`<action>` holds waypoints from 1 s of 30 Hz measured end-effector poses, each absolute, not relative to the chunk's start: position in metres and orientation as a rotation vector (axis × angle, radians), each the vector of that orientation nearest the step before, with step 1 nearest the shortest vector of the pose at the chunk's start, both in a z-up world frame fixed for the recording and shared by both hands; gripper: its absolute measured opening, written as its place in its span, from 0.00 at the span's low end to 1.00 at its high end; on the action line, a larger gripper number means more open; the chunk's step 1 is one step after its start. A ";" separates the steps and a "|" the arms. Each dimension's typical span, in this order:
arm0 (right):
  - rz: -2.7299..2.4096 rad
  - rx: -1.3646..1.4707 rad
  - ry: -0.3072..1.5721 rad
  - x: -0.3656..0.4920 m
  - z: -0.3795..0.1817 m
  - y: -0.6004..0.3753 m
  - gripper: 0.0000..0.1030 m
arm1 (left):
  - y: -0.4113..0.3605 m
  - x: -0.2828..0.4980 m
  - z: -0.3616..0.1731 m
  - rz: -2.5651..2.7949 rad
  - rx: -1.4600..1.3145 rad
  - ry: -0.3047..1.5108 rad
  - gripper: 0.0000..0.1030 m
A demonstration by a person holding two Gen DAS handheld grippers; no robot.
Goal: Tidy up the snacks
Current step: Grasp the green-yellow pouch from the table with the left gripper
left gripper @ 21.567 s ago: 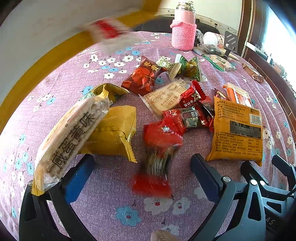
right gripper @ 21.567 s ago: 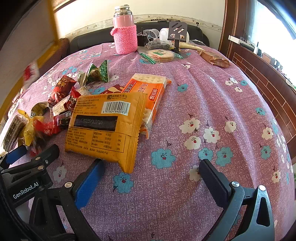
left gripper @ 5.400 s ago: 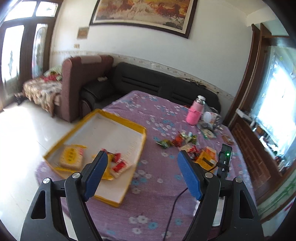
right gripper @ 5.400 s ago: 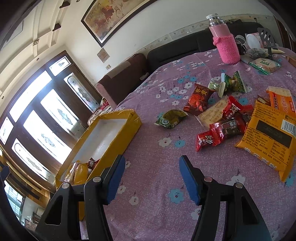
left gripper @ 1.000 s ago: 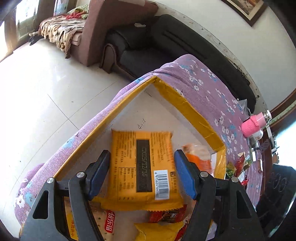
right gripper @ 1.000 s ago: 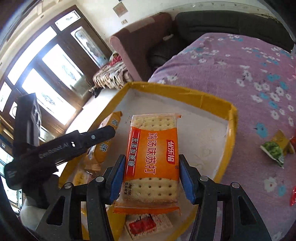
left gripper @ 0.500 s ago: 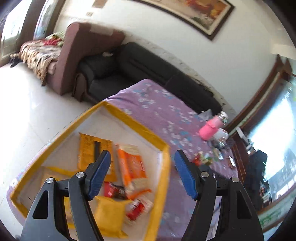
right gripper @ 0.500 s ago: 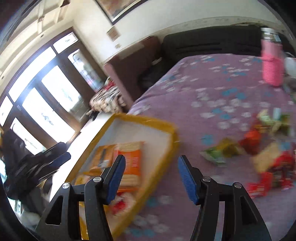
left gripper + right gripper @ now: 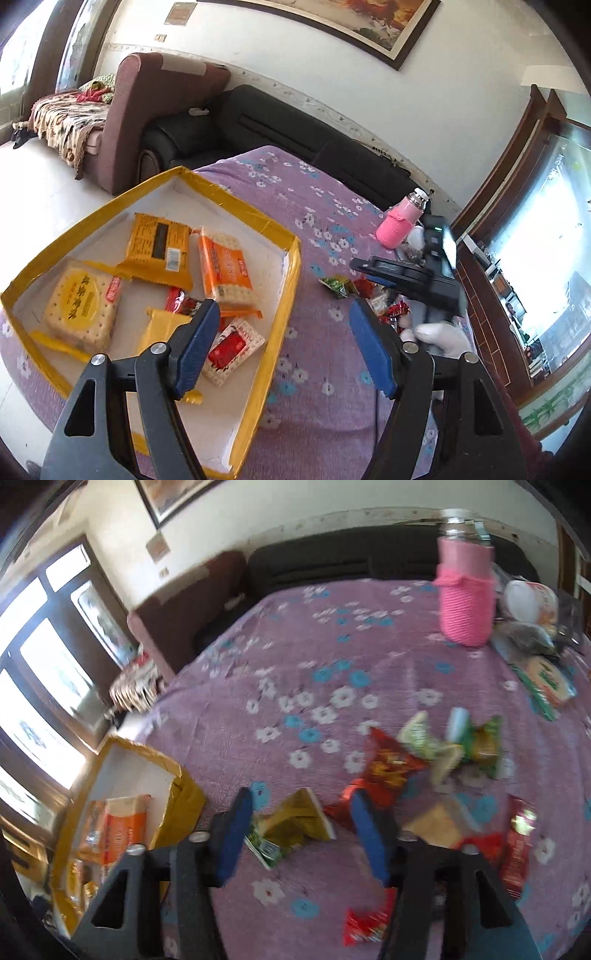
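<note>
In the left wrist view, a yellow-edged cardboard tray [image 9: 291, 280] fills the left half of the frame, resting on a surface [image 9: 317, 206] covered by a purple flowered cloth. Inside the tray, from left to right, lie a round-labelled yellow cracker pack [image 9: 79, 306], a yellow snack bag [image 9: 160, 251] with a barcode, and an orange cracker pack [image 9: 225, 269], with smaller red sweets below them. The left gripper [image 9: 284, 343] hangs above the tray's right edge, its blue fingers [image 9: 195, 343] spread wide and holding nothing. To the right, loose wrapped snacks [image 9: 369, 291] sit on the cloth beside the right gripper [image 9: 373, 273], and a pink-sleeved flask [image 9: 400, 225] stands in the upper right.

In the blurred right wrist view, the tray corner shows at lower left. The right gripper's fingers [image 9: 232, 838] are wide apart and empty, low over the cloth, with a green-and-gold wrapped snack [image 9: 291, 823] lying between them. Red, green and tan sweets scatter to the right.
</note>
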State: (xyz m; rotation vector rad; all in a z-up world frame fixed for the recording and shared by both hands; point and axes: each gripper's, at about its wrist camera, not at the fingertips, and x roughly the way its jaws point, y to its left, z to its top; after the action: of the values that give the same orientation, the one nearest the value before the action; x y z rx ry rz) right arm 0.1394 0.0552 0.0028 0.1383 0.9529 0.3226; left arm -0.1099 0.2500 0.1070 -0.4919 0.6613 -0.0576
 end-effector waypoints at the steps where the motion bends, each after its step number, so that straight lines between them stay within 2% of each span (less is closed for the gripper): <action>1: 0.329 0.119 0.973 0.143 -0.004 0.068 0.37 | 0.253 -0.114 0.109 -0.047 -0.491 0.660 0.70; 2: 0.330 0.098 0.990 0.148 -0.012 0.079 0.33 | 0.254 -0.117 0.110 -0.038 -0.485 0.659 0.70; 3: 0.324 0.085 0.999 0.149 -0.018 0.084 0.35 | 0.256 -0.120 0.112 -0.023 -0.474 0.657 0.70; 7: 0.313 -0.004 0.983 0.136 -0.030 0.090 0.33 | 0.265 -0.131 0.122 0.028 -0.463 0.642 0.70; 10: 0.335 -0.044 1.006 0.119 -0.031 0.086 0.22 | 0.265 -0.134 0.122 0.032 -0.482 0.634 0.70; 15: 0.425 -0.066 1.047 0.069 -0.031 0.073 0.22 | 0.249 -0.142 0.128 0.015 -0.459 0.622 0.70; 20: 0.565 -0.033 1.054 0.030 -0.031 0.059 0.27 | 0.229 -0.149 0.135 0.008 -0.414 0.616 0.70; 23: 0.614 0.084 0.947 0.021 -0.015 0.031 0.30 | 0.219 -0.154 0.139 0.025 -0.384 0.614 0.70; 25: 0.586 0.152 0.860 0.019 -0.003 0.007 0.42 | 0.212 -0.156 0.142 0.048 -0.360 0.609 0.70; 27: 0.555 0.217 0.794 0.019 0.005 -0.015 0.47 | 0.207 -0.159 0.146 0.063 -0.345 0.595 0.70; 30: 0.499 0.276 0.740 0.024 0.008 -0.039 0.48 | 0.198 -0.160 0.150 0.065 -0.331 0.582 0.71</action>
State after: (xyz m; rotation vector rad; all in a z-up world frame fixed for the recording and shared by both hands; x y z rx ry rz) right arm 0.0238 -0.0393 0.0075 0.2757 0.7405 0.4987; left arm -0.1600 0.1978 0.1504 -0.3308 0.5824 0.0645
